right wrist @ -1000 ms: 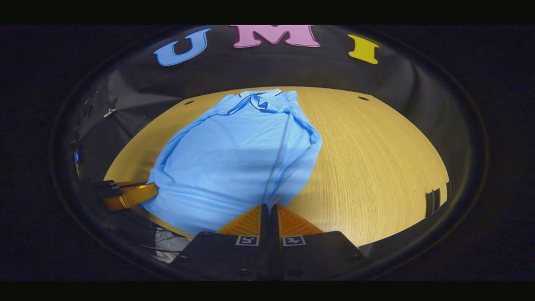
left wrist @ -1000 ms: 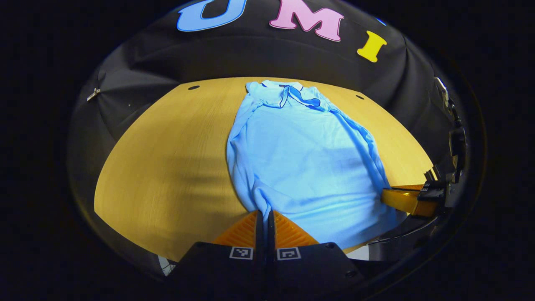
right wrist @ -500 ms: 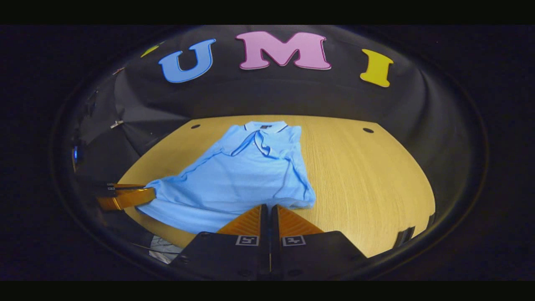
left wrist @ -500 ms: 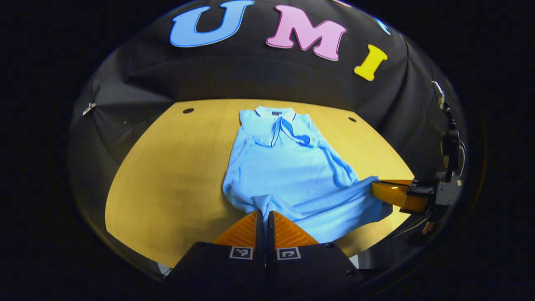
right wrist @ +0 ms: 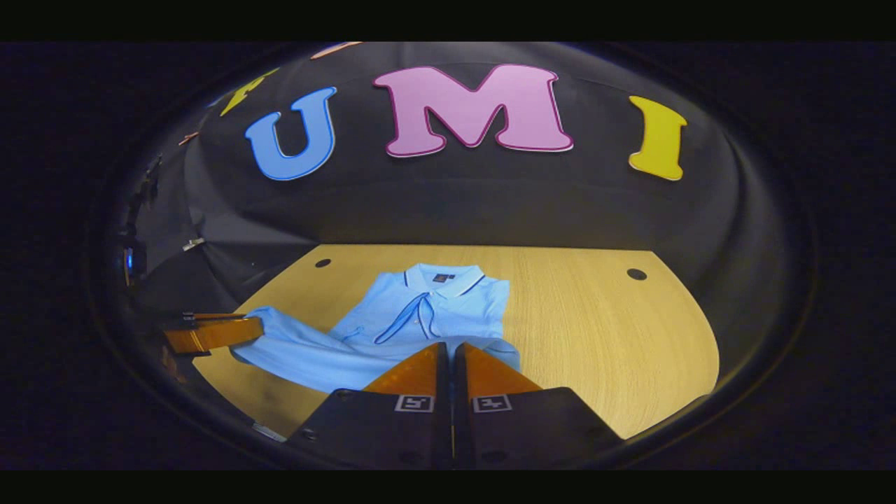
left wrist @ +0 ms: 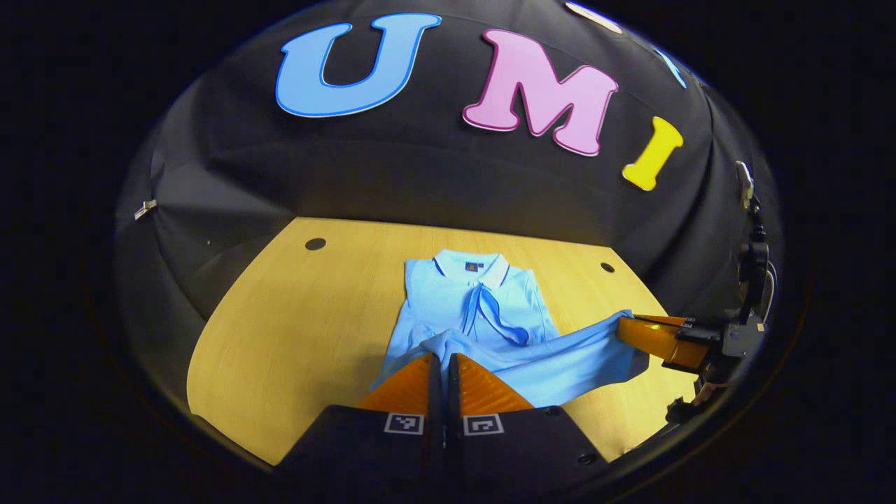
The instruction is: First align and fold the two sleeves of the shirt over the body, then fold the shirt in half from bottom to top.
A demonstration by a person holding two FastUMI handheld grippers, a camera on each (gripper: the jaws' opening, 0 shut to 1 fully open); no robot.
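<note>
A light blue polo shirt (left wrist: 476,308) lies on the wooden table (left wrist: 294,336), collar toward the far wall, sleeves folded over the body. Its bottom hem is lifted off the table and stretched between both grippers, over the lower half of the shirt. My left gripper (left wrist: 441,358) is shut on the hem's left corner. In the right gripper view the shirt (right wrist: 427,308) shows its collar and chest, and my right gripper (right wrist: 449,346) is shut on the hem's right corner. The right gripper (left wrist: 630,325) also appears at the right edge of the left gripper view, the left gripper (right wrist: 248,329) at the left of the right gripper view.
Two small dark holes (left wrist: 315,243) (left wrist: 607,267) sit in the tabletop near the far corners. The black booth wall (left wrist: 434,182) rises right behind the table's far edge. Bare wood (right wrist: 616,336) lies to the shirt's right.
Both grippers have lifted the hem and carried it forward toward the collar; the visible flat part of the shirt has grown shorter, and the far wall looms larger.
</note>
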